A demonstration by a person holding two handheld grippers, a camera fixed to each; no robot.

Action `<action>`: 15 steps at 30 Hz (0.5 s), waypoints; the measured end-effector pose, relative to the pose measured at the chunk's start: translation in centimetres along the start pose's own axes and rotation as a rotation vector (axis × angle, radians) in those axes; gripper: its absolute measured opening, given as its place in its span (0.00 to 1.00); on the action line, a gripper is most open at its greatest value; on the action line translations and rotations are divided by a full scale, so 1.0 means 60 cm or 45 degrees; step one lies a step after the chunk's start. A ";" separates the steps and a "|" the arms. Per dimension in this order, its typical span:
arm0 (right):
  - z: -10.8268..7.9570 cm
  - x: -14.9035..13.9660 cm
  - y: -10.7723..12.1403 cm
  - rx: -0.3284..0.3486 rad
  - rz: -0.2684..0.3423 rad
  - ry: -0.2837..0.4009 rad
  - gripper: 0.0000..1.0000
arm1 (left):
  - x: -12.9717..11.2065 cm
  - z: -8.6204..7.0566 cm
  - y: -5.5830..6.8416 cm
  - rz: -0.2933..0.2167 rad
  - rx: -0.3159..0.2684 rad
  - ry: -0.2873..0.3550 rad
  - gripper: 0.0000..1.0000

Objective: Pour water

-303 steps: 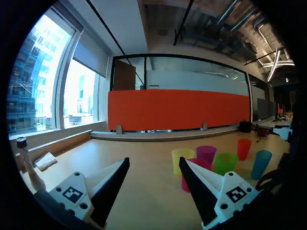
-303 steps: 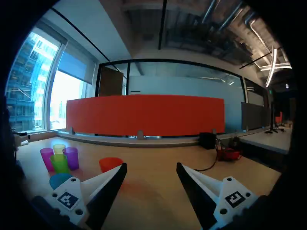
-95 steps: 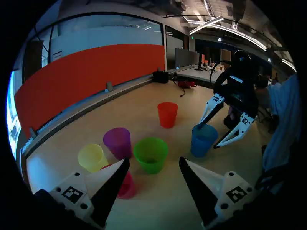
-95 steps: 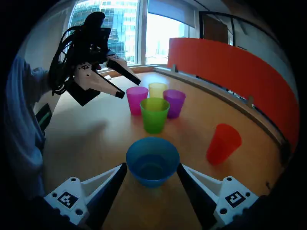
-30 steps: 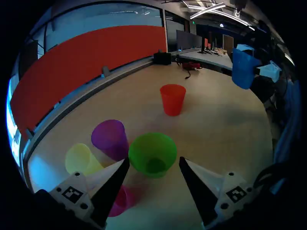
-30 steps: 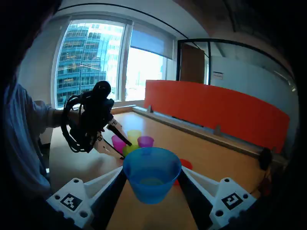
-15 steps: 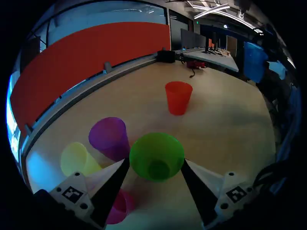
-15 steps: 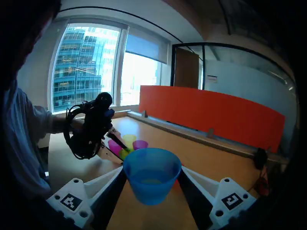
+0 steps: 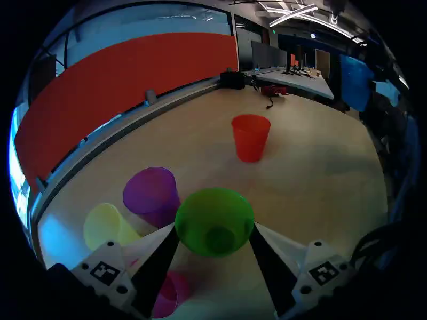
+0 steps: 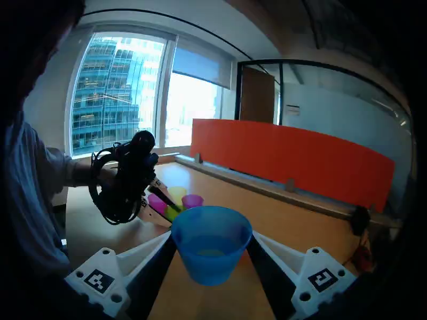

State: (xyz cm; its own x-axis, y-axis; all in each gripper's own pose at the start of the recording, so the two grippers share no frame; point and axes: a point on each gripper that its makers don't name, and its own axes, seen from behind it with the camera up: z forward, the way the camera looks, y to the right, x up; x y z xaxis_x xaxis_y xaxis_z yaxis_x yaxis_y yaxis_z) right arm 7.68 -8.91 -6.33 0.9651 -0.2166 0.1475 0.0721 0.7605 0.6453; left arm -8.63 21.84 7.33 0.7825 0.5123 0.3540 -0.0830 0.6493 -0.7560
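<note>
In the left gripper view, the left gripper (image 9: 212,226) is clamped on the green cup (image 9: 214,229) at lower centre, one finger against each side of it just under the rim. Crowded close around it are the purple cup (image 9: 151,194), just to its upper left, the yellow cup (image 9: 104,232) further left, and the pink cup (image 9: 171,290) low in the frame, partly behind the left finger. The orange cup (image 9: 250,136) stands alone above centre, well apart, with bare table (image 9: 320,181) between it and the green cup and out to the table's curved right edge. The far table edge runs along the orange partition (image 9: 133,80). In the right gripper view, the right gripper (image 10: 211,234) grips the blue cup (image 10: 211,261) at lower centre, raised clear above the tabletop, upright, with a little water (image 10: 211,252) in its bottom. Past its rim, at middle left, the left gripper sits among the grouped cups, with a sleeve (image 10: 32,197) at the left edge and a window (image 10: 107,101) behind.
</note>
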 end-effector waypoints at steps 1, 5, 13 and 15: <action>0.000 0.000 0.001 -0.001 0.001 0.000 0.90 | 0.001 0.000 0.002 -0.005 -0.006 0.001 0.87; 0.000 0.001 0.004 -0.003 0.002 0.002 0.90 | 0.006 -0.002 0.006 -0.025 -0.022 0.015 0.87; 0.001 0.007 0.006 -0.004 -0.003 0.003 0.90 | 0.033 -0.024 0.009 -0.022 -0.022 0.074 0.86; 0.002 0.009 0.005 -0.003 -0.004 0.004 0.90 | 0.041 -0.031 0.010 -0.016 -0.018 0.090 0.86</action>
State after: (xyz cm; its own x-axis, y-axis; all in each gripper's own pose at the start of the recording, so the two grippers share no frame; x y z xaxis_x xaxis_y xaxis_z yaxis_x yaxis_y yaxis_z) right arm 8.19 -8.84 -5.97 0.9656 -0.2172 0.1430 0.0758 0.7612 0.6440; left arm -5.62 22.42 6.68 0.8249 0.4629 0.3244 -0.0643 0.6471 -0.7597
